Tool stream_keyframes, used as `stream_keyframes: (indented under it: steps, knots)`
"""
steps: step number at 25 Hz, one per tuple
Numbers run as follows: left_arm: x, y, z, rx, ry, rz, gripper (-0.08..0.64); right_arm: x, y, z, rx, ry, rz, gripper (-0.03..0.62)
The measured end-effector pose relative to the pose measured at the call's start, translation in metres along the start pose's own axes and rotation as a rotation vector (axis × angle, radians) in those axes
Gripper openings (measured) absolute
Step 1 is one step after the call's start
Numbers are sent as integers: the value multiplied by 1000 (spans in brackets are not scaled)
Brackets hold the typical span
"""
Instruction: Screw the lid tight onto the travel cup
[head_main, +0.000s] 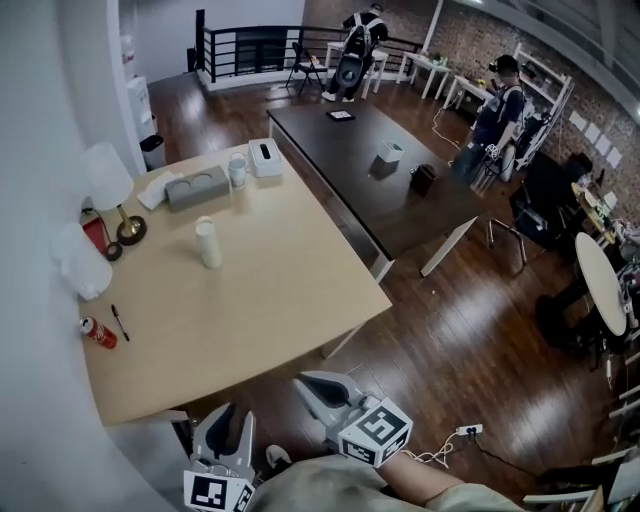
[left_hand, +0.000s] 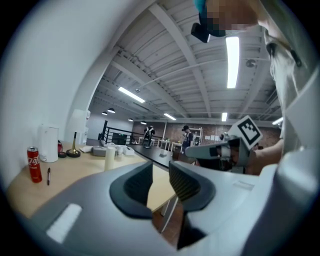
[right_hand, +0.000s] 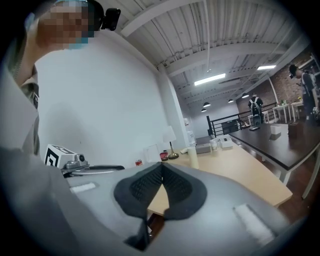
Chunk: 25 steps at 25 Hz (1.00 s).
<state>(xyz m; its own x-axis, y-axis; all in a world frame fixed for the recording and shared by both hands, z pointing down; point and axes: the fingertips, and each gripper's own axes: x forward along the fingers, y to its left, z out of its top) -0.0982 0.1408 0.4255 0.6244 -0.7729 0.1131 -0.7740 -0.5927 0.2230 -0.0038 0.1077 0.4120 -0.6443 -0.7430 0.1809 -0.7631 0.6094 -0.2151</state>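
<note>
Cup (head_main: 208, 243) on far table (head_main: 280, 300), lid (head_main: 204, 224) seemingly on, tightness untellable; near, left gripper (head_main: 230, 425) slightly spread, right gripper (head_main: 312, 388) pressed together, both empty.

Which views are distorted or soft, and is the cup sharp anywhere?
Head view: edges bend, cup small but crisp. Left gripper view: heavy fisheye, dark round border, near fingers soft, ceiling lamp blown out. Right gripper view: same fisheye and border, cup tiny.

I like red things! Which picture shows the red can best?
The left gripper view: the red can stands near and side-on. The head view shows it small from above; the right gripper view, a tiny red speck.
</note>
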Motion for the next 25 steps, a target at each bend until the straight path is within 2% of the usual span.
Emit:
stream_keyframes:
  steps: [4, 7, 16, 20, 25]
  knots:
    - [-1, -32, -8, 2, 4, 3, 75, -30, 4, -11, -8, -1, 14, 2]
    - [2, -61, -20, 2, 19, 12, 6, -60, -1, -16, -8, -12, 22, 1]
    - [10, -148, -57, -3, 60, 40, 2, -173, -18, -36, -33, -34, 66, 0]
    - [12, -185, -73, -2, 76, 52, 2, -205, -10, -64, -128, 1, 134, 0]
    - [20, -220, -84, 28, 83, 57, 2, -230, -6, -73, -92, 2, 195, -2]
